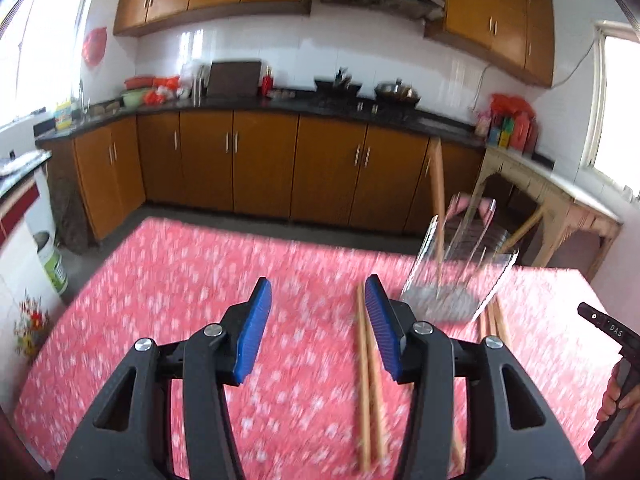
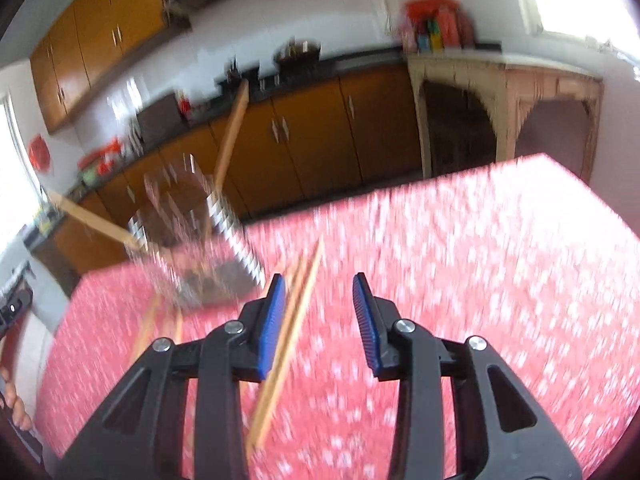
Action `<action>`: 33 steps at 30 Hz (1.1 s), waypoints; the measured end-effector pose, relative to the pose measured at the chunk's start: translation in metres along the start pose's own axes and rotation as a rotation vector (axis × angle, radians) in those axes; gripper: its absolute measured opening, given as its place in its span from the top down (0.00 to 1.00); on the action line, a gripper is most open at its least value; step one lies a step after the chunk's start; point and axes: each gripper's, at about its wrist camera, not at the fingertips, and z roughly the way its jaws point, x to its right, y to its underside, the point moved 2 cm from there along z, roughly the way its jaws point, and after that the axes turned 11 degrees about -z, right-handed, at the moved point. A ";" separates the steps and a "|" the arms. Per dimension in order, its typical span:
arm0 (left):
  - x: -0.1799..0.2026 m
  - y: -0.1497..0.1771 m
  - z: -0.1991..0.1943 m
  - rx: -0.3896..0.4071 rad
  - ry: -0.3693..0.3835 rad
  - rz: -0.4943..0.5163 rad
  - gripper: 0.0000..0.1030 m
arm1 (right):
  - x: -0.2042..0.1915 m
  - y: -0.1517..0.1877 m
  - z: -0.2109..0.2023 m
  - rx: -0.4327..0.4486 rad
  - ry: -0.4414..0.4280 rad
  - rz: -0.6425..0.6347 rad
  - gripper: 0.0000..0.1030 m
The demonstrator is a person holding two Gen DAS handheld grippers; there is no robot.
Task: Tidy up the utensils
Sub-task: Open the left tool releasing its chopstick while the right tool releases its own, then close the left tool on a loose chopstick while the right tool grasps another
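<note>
Left hand-held gripper: nearest to us in the left wrist view, our left hand-held gripper [image 1: 318,300] stands released, blue pads apart with only red cloth between them; one pair of chopsticks runs under its right pad.
Right hand-held gripper: in the right wrist view our right hand-held gripper [image 2: 319,300] is also released, its gap narrower, nothing pressed between the pads.
Tabletop: we see the tabletop [image 1: 200,280] under a red cloth with small white flowers, filling the lower half of both views; heavy blur.
Kitchen cabinets: brown kitchen cabinets [image 1: 260,168] line the far wall at 12 o'clock, beneath a dark worktop crowded with pots and bottles.
Clear holder: a transparent ribbed utensil holder [image 1: 460,276] stands on the cloth at 2 o'clock from our left hand-held gripper, and at 10 o'clock from the right one. Wooden sticks lean out of it; we cannot count them through the blur.
Chopsticks, near pair: this wooden pair [image 1: 370,380] lies flat on the cloth, running from 12 to 6 o'clock. In the right wrist view the same pair lies tilted beside the left pad.
Chopsticks, far pair: more chopsticks [image 1: 496,320] lie just beside the holder's base, at its 5 o'clock.
Person's hand: fingers [image 1: 618,396] grip the other tool's black handle at 3 o'clock.
</note>
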 end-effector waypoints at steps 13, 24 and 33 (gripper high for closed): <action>-0.002 0.093 0.033 -0.196 0.013 0.065 0.52 | -0.055 0.072 0.058 -0.233 -0.104 -0.051 0.82; 0.001 0.105 0.041 -0.244 0.043 0.061 0.53 | -0.058 0.066 0.069 -0.232 -0.009 -0.109 0.92; 0.008 0.114 0.047 -0.287 0.066 0.086 0.57 | -0.033 0.065 0.070 -0.226 0.041 -0.060 0.92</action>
